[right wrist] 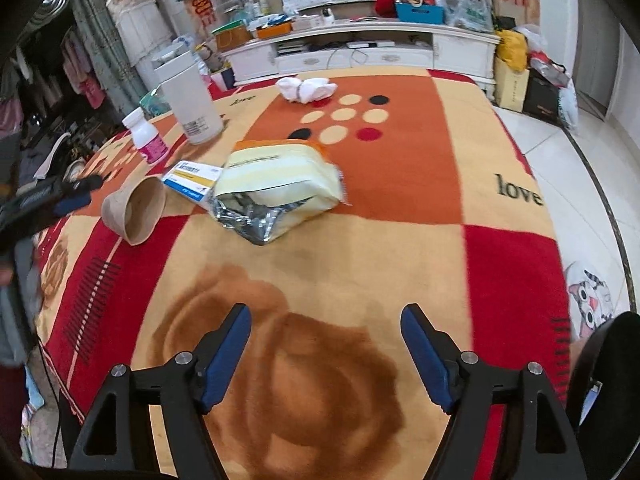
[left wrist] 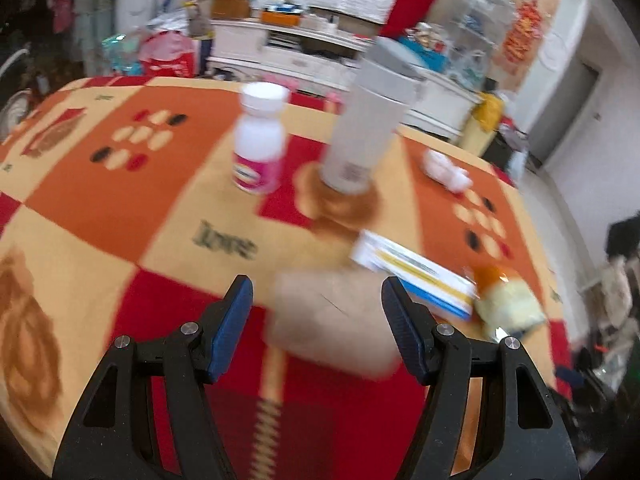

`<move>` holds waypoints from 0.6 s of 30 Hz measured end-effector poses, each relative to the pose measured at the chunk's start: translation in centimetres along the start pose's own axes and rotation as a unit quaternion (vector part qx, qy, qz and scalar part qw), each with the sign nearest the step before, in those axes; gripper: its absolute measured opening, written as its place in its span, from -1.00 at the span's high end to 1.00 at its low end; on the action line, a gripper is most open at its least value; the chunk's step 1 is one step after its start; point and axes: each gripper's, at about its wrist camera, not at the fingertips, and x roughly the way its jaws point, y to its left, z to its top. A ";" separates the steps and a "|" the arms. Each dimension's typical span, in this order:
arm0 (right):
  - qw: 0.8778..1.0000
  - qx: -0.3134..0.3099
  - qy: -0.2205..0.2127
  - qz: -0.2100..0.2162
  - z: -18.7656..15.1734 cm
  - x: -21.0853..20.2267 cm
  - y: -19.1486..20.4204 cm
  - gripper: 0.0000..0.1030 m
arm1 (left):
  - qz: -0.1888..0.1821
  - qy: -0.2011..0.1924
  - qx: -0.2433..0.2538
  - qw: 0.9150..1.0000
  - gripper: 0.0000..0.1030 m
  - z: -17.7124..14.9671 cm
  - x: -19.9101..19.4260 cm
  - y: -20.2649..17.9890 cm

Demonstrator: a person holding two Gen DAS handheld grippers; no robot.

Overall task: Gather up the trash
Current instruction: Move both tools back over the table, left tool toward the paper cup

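Observation:
A brown paper cup (left wrist: pixel 332 320) lies on its side between the open fingers of my left gripper (left wrist: pixel 318 300); it also shows in the right wrist view (right wrist: pixel 134 210), with the left gripper (right wrist: pixel 76 196) beside it. A torn yellow snack bag (right wrist: pixel 276 188) lies mid-table and shows in the left wrist view (left wrist: pixel 506 300). A crumpled white tissue (right wrist: pixel 306 89) lies at the far side and shows in the left wrist view (left wrist: pixel 446 168). My right gripper (right wrist: pixel 326 328) is open and empty above the near part of the blanket.
A white and blue medicine box (right wrist: pixel 192 180), a white pill bottle with pink label (right wrist: pixel 146 136) and a tall white tumbler (right wrist: pixel 192 98) stand on the patterned blanket (right wrist: pixel 400 184). A white TV cabinet (right wrist: pixel 360 50) is behind. Tiled floor (right wrist: pixel 568 168) lies to the right.

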 end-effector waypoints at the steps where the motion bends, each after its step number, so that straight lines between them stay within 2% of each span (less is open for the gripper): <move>1: 1.000 -0.001 0.001 0.001 0.0 0.1 0.1 -0.46 | 0.006 0.002 -0.003 1.000 -0.28 0.6 0.7 0.4; 5: 1.000 -0.003 0.012 -0.001 -0.2 0.7 0.2 -0.46 | 0.025 0.025 -0.010 0.999 -0.28 2.3 3.9 2.1; 9: 1.000 -0.001 0.017 -0.005 -0.1 0.9 -0.1 -0.47 | 0.034 0.051 -0.006 0.998 -0.28 1.9 6.2 2.6; 11: 1.000 0.003 0.015 -0.004 -0.1 0.8 -0.3 -0.47 | 0.010 0.065 -0.015 0.998 -0.28 1.0 6.5 3.1; 15: 1.000 0.009 0.016 -0.004 0.1 1.2 -0.7 -0.48 | -0.013 0.072 -0.021 0.997 -0.28 -0.1 5.5 3.2; 18: 1.000 0.012 0.017 -0.001 0.3 1.6 -0.5 -0.48 | -0.040 0.095 -0.023 0.994 -0.28 -1.6 4.9 2.7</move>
